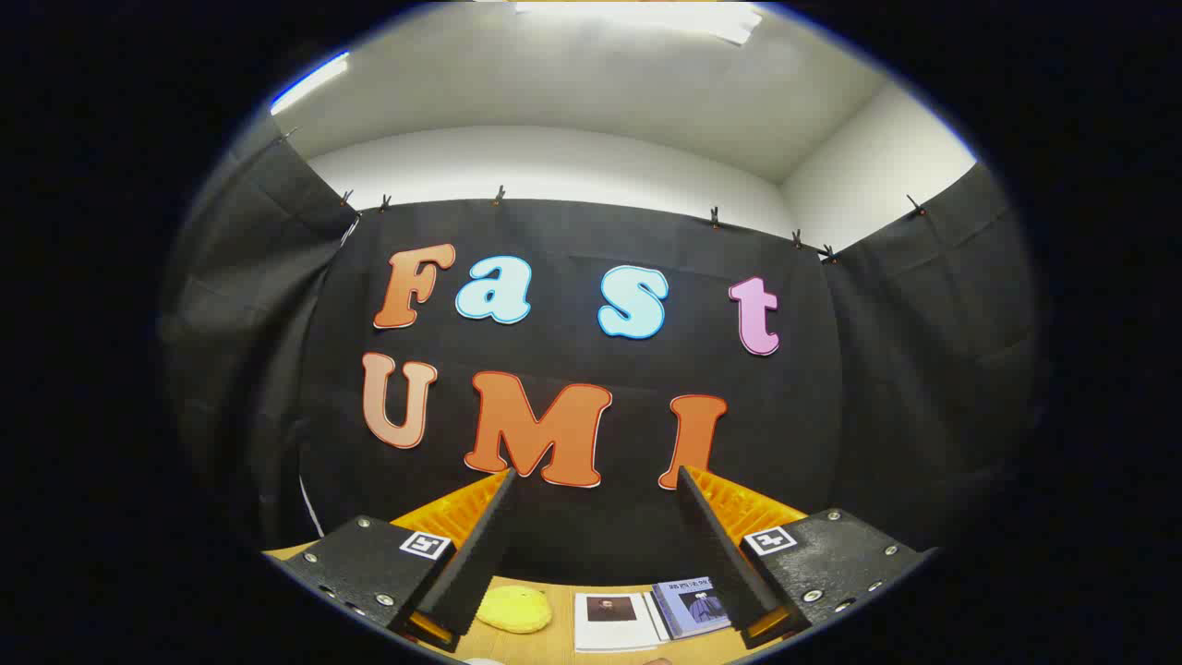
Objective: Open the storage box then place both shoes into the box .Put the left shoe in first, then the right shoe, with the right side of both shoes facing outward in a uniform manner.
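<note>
Gaping tool, nothing between fingers.

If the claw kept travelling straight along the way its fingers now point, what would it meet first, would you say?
Most likely the booth's black cloth wall. The open claw holds nothing and aims above the wooden table, passing over the yellow object and booklets. Depth is unclear.

A wooden table is lying below my spread, empty gripper, carrying a yellow sponge and an open booklet beside it.
</note>
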`<move>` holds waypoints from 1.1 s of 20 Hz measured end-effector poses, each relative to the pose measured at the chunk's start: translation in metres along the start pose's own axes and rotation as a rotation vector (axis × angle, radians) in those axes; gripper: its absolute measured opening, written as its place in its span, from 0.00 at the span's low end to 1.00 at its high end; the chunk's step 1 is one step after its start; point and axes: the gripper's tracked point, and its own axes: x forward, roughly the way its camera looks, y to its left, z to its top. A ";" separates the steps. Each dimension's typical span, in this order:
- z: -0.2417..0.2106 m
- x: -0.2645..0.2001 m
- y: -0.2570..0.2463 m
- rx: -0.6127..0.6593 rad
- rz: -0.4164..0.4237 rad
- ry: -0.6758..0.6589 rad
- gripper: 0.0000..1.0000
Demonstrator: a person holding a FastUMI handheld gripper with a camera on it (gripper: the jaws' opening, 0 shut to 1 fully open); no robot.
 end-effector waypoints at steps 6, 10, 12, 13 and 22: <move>0.008 0.002 0.013 0.003 0.014 -0.019 0.99; 0.011 0.005 0.014 0.006 0.021 -0.030 0.99; 0.013 0.005 0.017 0.013 0.028 -0.032 0.99; 0.014 0.005 0.018 0.017 0.033 -0.034 0.99; -0.007 0.003 0.042 0.053 0.089 0.025 0.99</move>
